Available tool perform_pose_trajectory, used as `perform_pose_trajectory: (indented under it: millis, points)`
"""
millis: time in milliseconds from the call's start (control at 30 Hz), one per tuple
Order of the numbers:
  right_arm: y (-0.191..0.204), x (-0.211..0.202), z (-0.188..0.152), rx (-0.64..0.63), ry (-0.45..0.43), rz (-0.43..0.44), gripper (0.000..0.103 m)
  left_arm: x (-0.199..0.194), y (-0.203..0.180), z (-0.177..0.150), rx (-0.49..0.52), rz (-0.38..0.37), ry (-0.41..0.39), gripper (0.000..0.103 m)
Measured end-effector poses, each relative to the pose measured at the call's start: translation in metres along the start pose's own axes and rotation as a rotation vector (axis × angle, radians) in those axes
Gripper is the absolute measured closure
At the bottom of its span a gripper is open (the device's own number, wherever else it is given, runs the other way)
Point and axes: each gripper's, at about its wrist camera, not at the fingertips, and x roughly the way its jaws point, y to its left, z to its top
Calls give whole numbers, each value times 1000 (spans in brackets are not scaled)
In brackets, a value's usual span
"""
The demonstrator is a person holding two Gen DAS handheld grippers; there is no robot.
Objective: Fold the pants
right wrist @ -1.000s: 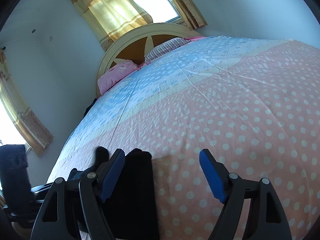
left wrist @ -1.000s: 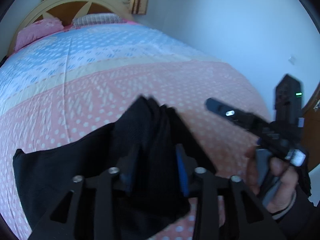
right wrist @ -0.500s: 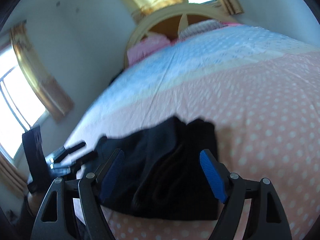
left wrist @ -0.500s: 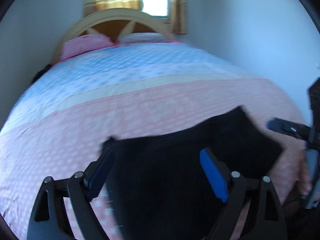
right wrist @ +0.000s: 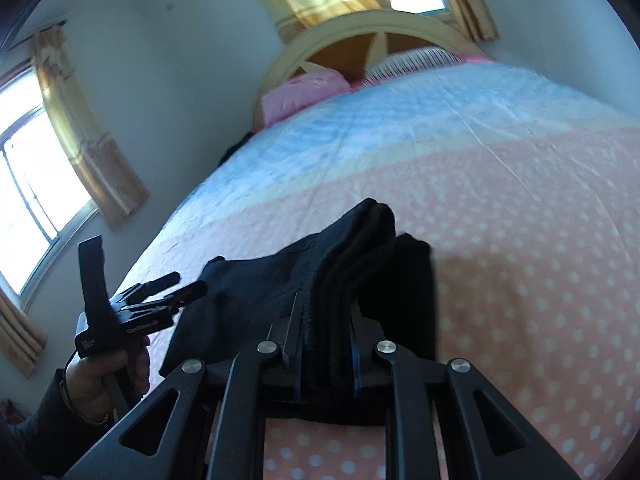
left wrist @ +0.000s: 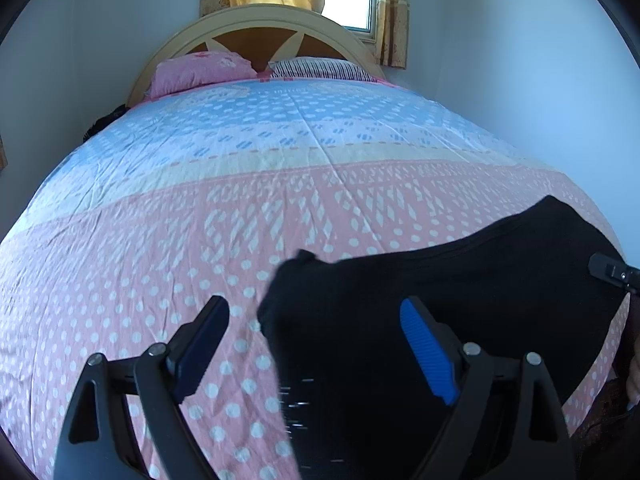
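Observation:
Black pants (left wrist: 460,292) lie folded in a bundle on the near, pink part of the bed. My left gripper (left wrist: 314,340) is open just above the bed; its blue-padded right finger (left wrist: 424,348) is over the cloth and its left finger (left wrist: 204,332) is over bare sheet. In the right wrist view the pants (right wrist: 280,276) stretch away with stacked folded edges. My right gripper (right wrist: 325,320) is shut on that thick folded edge. The left gripper (right wrist: 172,288) shows at the pants' far left corner, held by a hand (right wrist: 100,376).
The bed (left wrist: 280,200) has a pink dotted sheet near me and a blue band farther off. Two pillows (left wrist: 200,70) rest against a wooden headboard (left wrist: 256,32). White walls close in on the right (left wrist: 520,80), and curtained windows (right wrist: 48,148) are on the left.
One second ago my left gripper was shut on the pants and the right one open. The left let go and drew back; the right has now closed on the folded edge.

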Motion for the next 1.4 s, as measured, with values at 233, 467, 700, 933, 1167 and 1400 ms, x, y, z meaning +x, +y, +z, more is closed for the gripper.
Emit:
perform_pose_trajectory:
  millis: [233,467,700,933,1167,1400]
  points:
    - [-37,18,-12,114,83,-22,75,28,0,-9,22,27,57,2]
    - [15,-3,15,-139,-114,-169,47,10,-2,0,49,58,16,3]
    - [9,57,36,-92,43,-107,44,21,-9,-1,82,74,48,3]
    - [-3,57,26,-142,84,-115,44,26,-4,-5,60,49,63,2]
    - [15,17,-4,-244,73,-148,44,15,-8,-8,59,31,61,2]
    - [14,8,-30,-285,138,-151,44,6,-20,-14,68,-3,60,2]
